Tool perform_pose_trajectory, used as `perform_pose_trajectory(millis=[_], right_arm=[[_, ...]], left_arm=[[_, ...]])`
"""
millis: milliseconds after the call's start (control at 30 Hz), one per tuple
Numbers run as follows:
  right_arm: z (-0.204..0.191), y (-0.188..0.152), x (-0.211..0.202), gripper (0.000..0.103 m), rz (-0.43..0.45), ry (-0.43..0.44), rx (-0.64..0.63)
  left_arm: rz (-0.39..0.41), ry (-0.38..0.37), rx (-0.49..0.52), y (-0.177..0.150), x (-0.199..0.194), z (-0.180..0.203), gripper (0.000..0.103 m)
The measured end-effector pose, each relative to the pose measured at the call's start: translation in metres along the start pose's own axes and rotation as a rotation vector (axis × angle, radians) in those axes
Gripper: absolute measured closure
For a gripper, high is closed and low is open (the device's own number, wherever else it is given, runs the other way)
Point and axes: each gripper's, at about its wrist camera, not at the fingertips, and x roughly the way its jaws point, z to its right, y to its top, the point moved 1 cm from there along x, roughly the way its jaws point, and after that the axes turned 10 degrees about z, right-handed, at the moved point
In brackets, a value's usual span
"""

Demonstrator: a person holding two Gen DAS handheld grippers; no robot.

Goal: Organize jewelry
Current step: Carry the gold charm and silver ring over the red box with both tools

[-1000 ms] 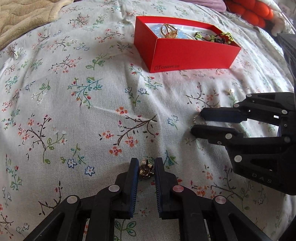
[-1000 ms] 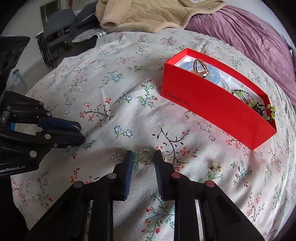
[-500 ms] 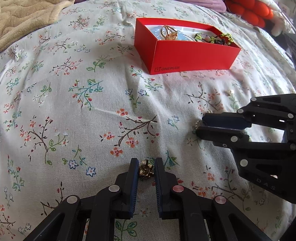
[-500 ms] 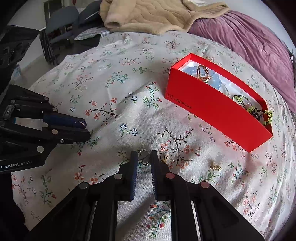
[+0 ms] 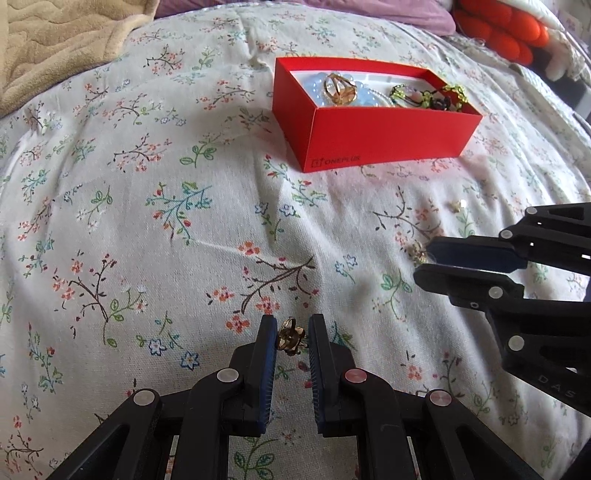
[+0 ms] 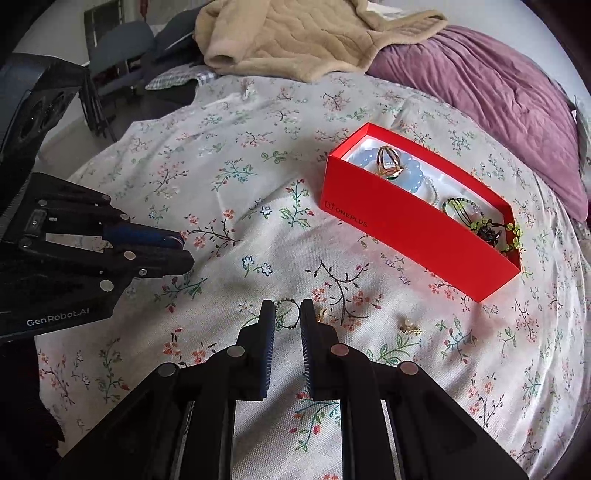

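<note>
An open red box (image 5: 388,136) (image 6: 406,229) lies on the floral bedspread (image 5: 147,221). Inside it are a gold ring (image 6: 388,164) on pale blue beads and a green bead bracelet (image 6: 480,218). My left gripper (image 5: 292,334) (image 6: 184,251) is shut on a small gold ring (image 5: 291,338) just above the cloth. To its right, my right gripper (image 6: 287,315) (image 5: 423,260) is shut on a thin beaded ring (image 6: 288,314). A tiny gold piece (image 6: 323,314) lies beside its right finger. Another gold piece (image 6: 410,326) (image 5: 458,205) lies farther right.
A beige blanket (image 6: 314,37) (image 5: 55,44) is heaped at the far end of the bed beside a purple cushion (image 6: 480,92). Something orange (image 5: 498,33) sits past the box. Off the bed's left edge stand dark chairs (image 6: 122,48).
My right gripper's jaws have narrowed onto the beaded ring. My left gripper keeps its hold on the gold ring and has barely moved.
</note>
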Motion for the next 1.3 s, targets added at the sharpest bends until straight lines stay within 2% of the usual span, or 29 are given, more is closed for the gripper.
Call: perform_pose_trajectory(millis=[300,900,1100,1300], right_arm=[[0.008,0.009,-0.017,0.088,0.027,-0.032,0.027],[0.059,0.035,-0.05,0.088,0.075,-0.129,0.17],[0.084,0.043,-0.051,0.088,0.093,-0.152,0.233],[0.106,0.051,-0.048,0.088,0.135,-0.14,0.261]], left_arm=[[0.046,0.022,-0.012,0.019,-0.006,0.001,0.091],[0.133,0.054,-0.053,0.069,-0.002,0.019,0.091],[0.189,0.031,-0.073,0.09,0.001,0.029,0.091],[0.239,-0.017,-0.054,0.11,0.014,0.049,0.091]])
